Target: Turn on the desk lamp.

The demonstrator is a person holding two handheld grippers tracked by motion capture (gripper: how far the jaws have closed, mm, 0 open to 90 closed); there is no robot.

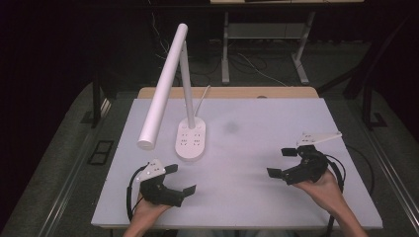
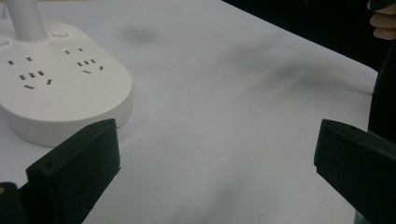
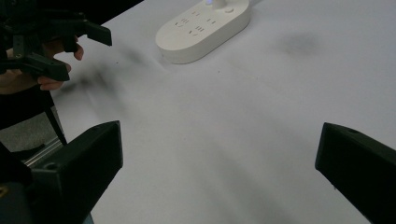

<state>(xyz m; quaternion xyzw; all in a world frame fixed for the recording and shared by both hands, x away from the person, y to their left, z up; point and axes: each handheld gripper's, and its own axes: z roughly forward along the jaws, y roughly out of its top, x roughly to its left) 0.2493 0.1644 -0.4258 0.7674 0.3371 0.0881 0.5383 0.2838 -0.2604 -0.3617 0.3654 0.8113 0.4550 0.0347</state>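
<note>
While both grippers (image 1: 181, 179) (image 1: 281, 162) gape empty, the lamp (image 1: 170, 84) head's underside stays hidden.

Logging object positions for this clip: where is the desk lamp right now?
In the high view the desk lamp stands left of centre on the white table, its base just beyond the left tool.

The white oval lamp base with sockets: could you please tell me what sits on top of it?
On the white oval lamp base are socket holes and a white upright stem, which carries a long white tubular lamp head. The head overhangs the white table, not the base.
</note>
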